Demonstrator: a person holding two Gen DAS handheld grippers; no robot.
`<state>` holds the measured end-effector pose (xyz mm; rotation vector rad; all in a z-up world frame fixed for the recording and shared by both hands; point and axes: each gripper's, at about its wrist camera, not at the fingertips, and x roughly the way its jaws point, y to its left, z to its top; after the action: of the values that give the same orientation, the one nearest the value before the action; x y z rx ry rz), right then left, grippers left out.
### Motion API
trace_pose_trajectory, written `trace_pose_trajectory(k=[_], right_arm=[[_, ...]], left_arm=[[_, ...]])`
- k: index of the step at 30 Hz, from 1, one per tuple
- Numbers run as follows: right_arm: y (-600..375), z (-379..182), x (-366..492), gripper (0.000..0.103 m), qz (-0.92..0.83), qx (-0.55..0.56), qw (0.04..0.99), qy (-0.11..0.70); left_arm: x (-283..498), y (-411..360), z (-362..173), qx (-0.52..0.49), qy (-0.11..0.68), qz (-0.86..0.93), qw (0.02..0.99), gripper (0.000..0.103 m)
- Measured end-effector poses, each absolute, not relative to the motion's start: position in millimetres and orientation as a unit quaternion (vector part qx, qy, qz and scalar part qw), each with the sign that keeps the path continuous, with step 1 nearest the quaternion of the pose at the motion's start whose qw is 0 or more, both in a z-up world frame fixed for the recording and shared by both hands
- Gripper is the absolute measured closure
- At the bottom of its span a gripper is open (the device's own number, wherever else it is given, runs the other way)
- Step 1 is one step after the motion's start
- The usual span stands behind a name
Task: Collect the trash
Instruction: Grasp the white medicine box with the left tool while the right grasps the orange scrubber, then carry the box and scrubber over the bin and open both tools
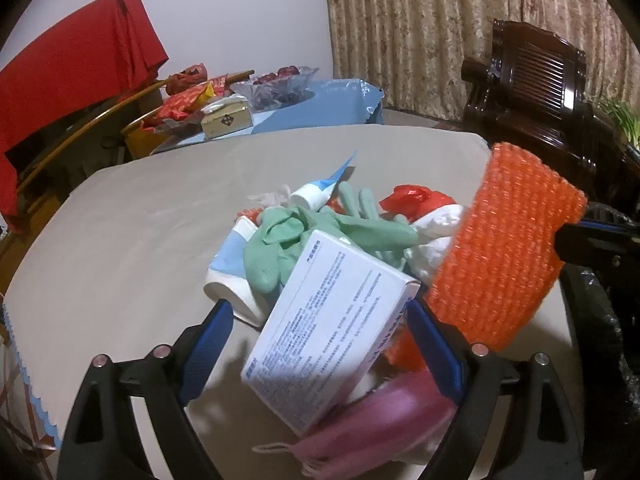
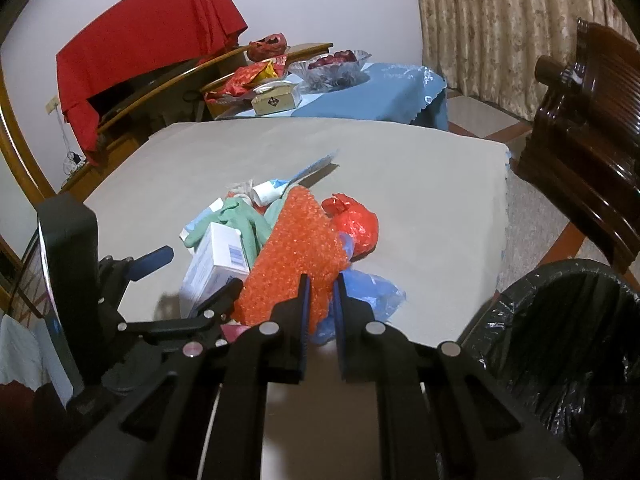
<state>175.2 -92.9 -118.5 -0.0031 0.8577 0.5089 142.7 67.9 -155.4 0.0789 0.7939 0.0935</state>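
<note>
A heap of trash lies on the grey-covered table [image 1: 132, 216]: a white printed box [image 1: 324, 332], green gloves [image 1: 296, 236], a toothpaste tube [image 1: 316, 194], a paper cup [image 1: 232, 276], a red bag [image 1: 412, 200] and a pink mask [image 1: 384, 420]. My left gripper [image 1: 320, 308] is open, its fingers astride the tilted box; a gap shows at the left pad. My right gripper [image 2: 322, 284] is shut on an orange foam net [image 2: 296, 248], held above the heap; the net [image 1: 508, 248] is at the right of the left wrist view. A blue plastic bag [image 2: 372, 292] lies under it.
A bin lined with a black bag [image 2: 560, 340] stands off the table's near right corner. A dark wooden chair [image 2: 592, 128] is at the right. Behind is a second table with a blue cloth [image 2: 372, 88], a glass bowl and boxes. Red cloth [image 2: 148, 40] drapes over furniture.
</note>
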Motion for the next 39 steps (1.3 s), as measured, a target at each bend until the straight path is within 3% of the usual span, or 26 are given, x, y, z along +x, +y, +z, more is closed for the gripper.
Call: trace_pose_trajectory(k=[3,12,21,39], right_arm=[[-92.2,-122.4,176.5,0.093,0.244,-0.002,0.877,0.415],[-91.2,-126.6,180.3,0.092,0.244,-0.005,0.875,0.417],[-89.1,-121.6,178.5,0.092,0.250,-0.006,0.876,0.411],[-95.4,-66.8,157.1,0.093,0.268,0.009,0.895,0.355]], left_arm=[[146.8,77.9,-158.5,0.029,0.392,0.046,0.918,0.006],[164.2,91.3,-173.9,0.007,0.413,0.010,0.911,0.005],[156.3,98.3,-165.9,-0.042,0.413,-0.025,0.909,0.043],[119.6,106.4,-80.6,-0.067,0.330,-0.007,0.941,0.043]])
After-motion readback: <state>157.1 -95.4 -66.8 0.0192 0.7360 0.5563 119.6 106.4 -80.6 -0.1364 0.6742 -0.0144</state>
